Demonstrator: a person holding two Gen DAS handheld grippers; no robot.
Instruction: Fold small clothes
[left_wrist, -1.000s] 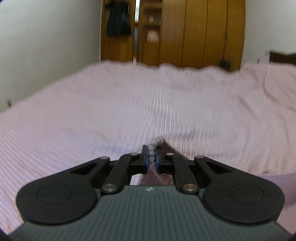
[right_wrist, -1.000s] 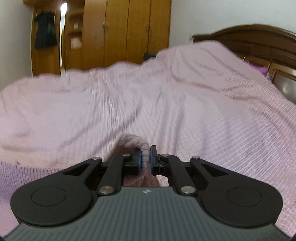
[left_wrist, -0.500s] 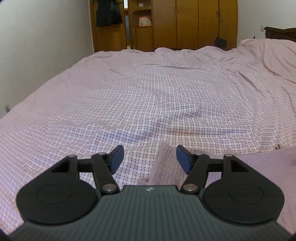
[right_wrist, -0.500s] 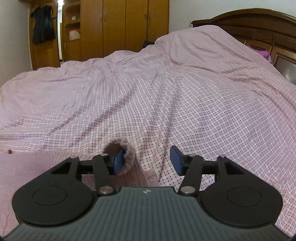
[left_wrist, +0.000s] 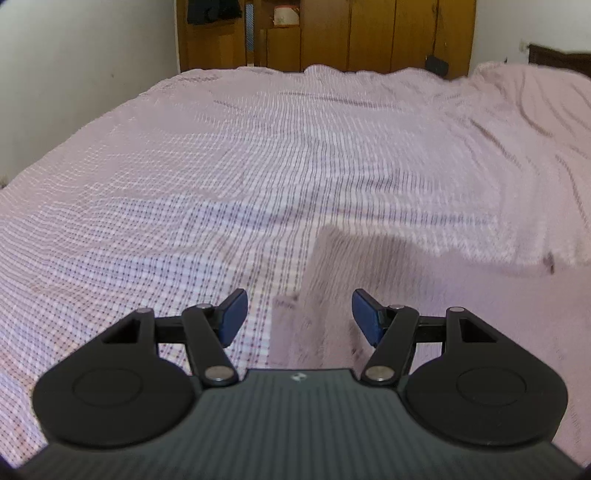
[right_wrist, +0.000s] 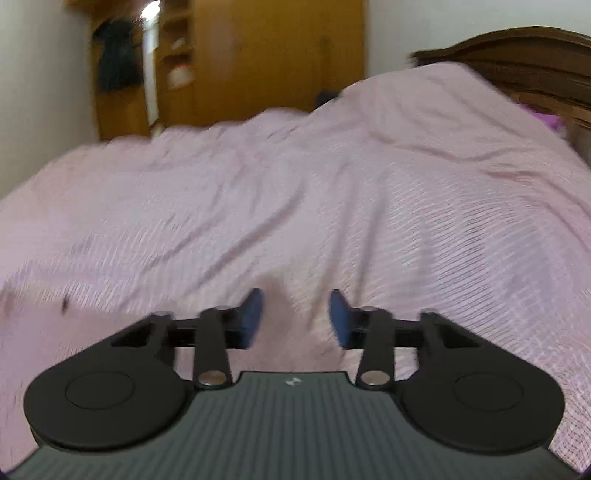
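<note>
Both tongs, left (left_wrist: 298, 314) and right (right_wrist: 296, 317), had gone from clenched on the small pink knitted garment (left_wrist: 388, 295) to spread wide and released, leaving it flat on the pink checked bedspread (left_wrist: 221, 166), so this fold looked finished.

Soft even indoor light, fisheye-bent edges, motion blur (heavier in the right wrist view)

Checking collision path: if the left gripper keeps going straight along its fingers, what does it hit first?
Probably the pink knit garment lying flat on the pink checked bedspread; its corner sits between the open left gripper fingers. Depth is unclear through the blur.
</note>
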